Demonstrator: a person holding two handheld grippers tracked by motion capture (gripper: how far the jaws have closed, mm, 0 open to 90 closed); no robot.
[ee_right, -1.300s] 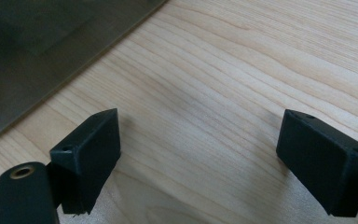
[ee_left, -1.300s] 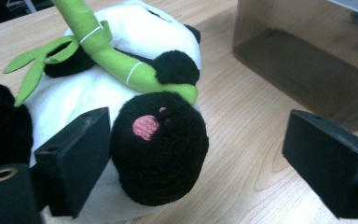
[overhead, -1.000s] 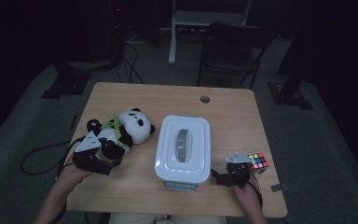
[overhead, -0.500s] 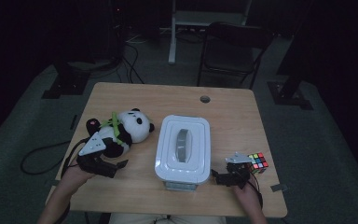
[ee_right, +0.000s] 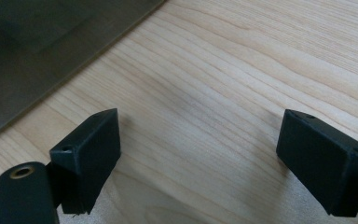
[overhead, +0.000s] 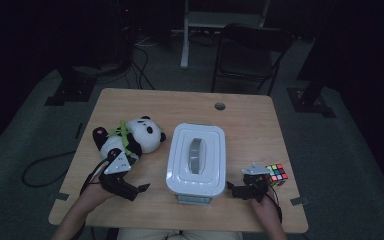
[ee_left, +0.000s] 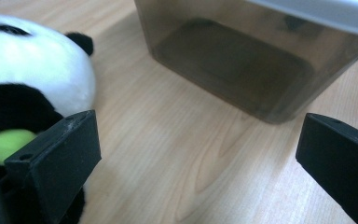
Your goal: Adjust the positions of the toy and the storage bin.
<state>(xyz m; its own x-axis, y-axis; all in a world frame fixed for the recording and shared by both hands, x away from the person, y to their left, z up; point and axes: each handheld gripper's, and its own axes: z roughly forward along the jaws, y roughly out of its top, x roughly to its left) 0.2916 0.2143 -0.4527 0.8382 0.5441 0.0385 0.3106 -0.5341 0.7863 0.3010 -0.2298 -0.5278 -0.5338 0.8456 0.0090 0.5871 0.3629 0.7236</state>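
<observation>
You're holding the left gripper [overhead: 130, 187] spread beside the plush panda [overhead: 130, 137], w/ the right gripper [overhead: 240, 190] spread betw. lidded bin [overhead: 196, 160] & Rubik's cube [overhead: 277, 173].

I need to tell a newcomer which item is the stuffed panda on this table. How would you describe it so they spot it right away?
Start at the wooden table and find the white-lidded plastic box at its middle. The panda plush lies on the table just left of that box, close to the open left gripper. It is the only soft, black-and-white thing there, with a green strap, unlike the hard box and the small colourful puzzle cube at far right.
</observation>
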